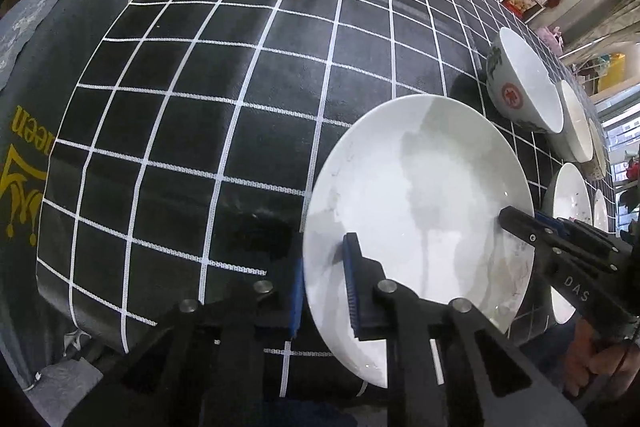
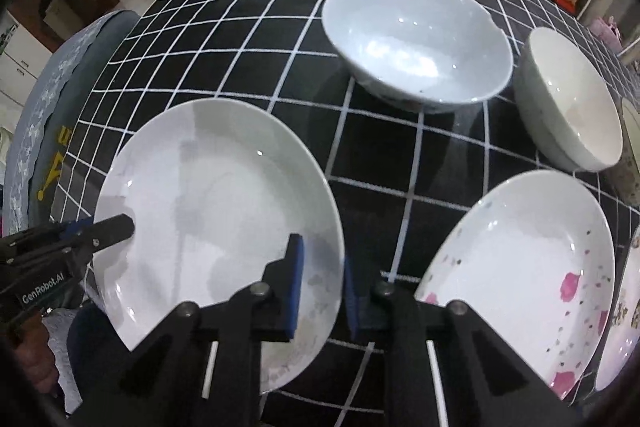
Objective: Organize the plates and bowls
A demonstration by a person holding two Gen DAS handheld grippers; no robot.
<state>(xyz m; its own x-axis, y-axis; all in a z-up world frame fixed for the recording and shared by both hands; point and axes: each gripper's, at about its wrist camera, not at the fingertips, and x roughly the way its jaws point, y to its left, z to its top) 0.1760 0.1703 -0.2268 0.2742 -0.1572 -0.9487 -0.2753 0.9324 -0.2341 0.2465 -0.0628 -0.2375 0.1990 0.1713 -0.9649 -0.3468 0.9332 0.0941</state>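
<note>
I am looking down over a table (image 1: 248, 75) covered in a black cloth with a white grid. It is the largest thing in both of my wrist views.

Next in size is the plain white plate (image 2: 216, 219), lying flat on the cloth near the table's front edge, towards its left. To its right sits a plate with pink flowers (image 2: 532, 275). Behind them stand a wide pale bowl (image 2: 416, 39) and a cream bowl (image 2: 572, 103), all apart from one another.

My left gripper (image 1: 324, 291) straddles the white plate's left rim, one blue pad under the edge and one over the inner face. The jaws look closed onto the rim. My right gripper (image 2: 320, 287) sits on the opposite rim in the same way, one pad on the plate's face and the other outside the edge, also pinched in close.

The plate is glazed ceramic: stiff, fairly heavy for its thinness, slick and breakable. I judge the thin sloping rim to be the only place to hold it. Gripping two opposite sides should keep it level, though glaze could slide between my pads if it tilts.
</note>
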